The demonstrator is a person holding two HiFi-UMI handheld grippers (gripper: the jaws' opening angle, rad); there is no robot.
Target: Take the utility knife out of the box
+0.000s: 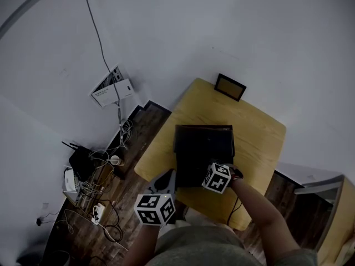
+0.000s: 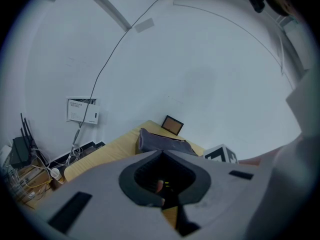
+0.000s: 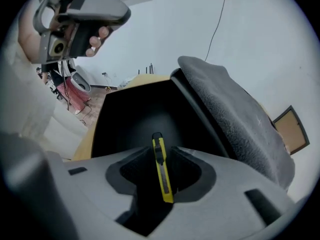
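Knife: the thin yellow utility knife [image 3: 161, 169] is pinched between the right gripper's jaws. Its tip pokes out past them, and the dark inside of the box is behind it. I cannot tell if it touches the box.
Right gripper: the grey right gripper [image 3: 161, 154] is squeezed tight on the knife. From the head view it sits at the near edge of the box, and its cube with black and white squares [image 1: 217, 177] faces up.
Left gripper: the grey left gripper [image 2: 162, 154] has its jaws pressed together with nothing held between them. It is off to the left of the box, near the table's near corner. The person's hand [image 3: 95, 36] holds it up.
Box: the black box [image 1: 202, 151] stands open in the middle of the table. Its grey cloth-lined lid [image 3: 235, 114] is tipped back on the far side.
Table: the yellow wooden table [image 1: 255, 132] stands against the white wall.
Frame: a small dark picture frame [image 1: 230, 87] leans on the wall at the far edge of the table, apart from the box.
Floor: a black router [image 1: 82, 160] and a tangle of white cables [image 1: 102, 204] lie on the dark wood floor to the left.
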